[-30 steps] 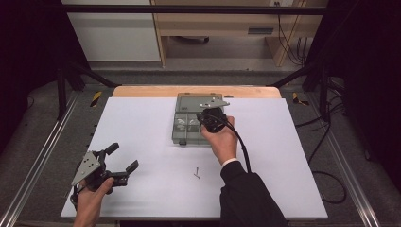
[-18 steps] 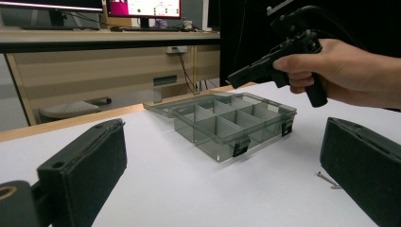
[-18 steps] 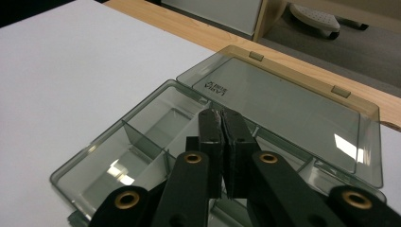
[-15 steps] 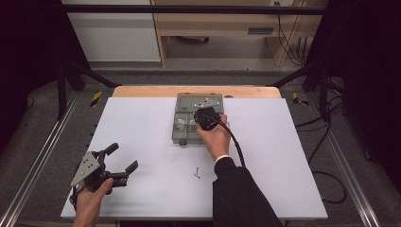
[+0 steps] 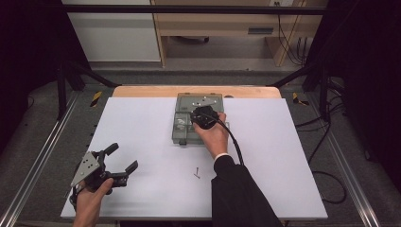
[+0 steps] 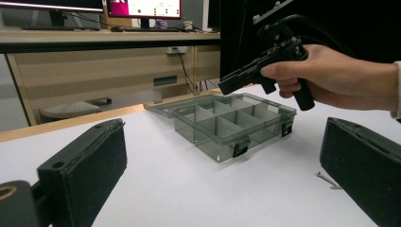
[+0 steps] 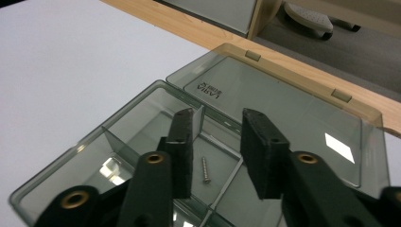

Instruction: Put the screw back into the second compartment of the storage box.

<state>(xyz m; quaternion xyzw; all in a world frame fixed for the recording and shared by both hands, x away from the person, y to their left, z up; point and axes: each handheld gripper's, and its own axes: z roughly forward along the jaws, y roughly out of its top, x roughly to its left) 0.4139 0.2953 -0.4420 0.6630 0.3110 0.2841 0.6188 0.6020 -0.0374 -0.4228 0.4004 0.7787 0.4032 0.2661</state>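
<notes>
- Right hand-held gripper (image 7: pixel 215 142) hangs over the open compartment box (image 5: pixel 180 137), jaws just opened — screw (image 7: pixel 205 170) lies loose inside.
- Second screw (image 5: pixel 196 173) on the tabletop (image 5: pixel 142 123) — tiny, light, stiff, slippery; pinch across its shank.

Open jaws frame the compartment box (image 6: pixel 235 124) and right gripper (image 6: pixel 269 61).

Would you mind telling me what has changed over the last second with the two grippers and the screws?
The right gripper has shifted left and lower over the open compartment box. Its jaws have just been opening, and a screw now lies in a compartment between them, apparently let go. The left gripper stayed open near the table's front left corner, and the loose screw on the table has not moved.
</notes>
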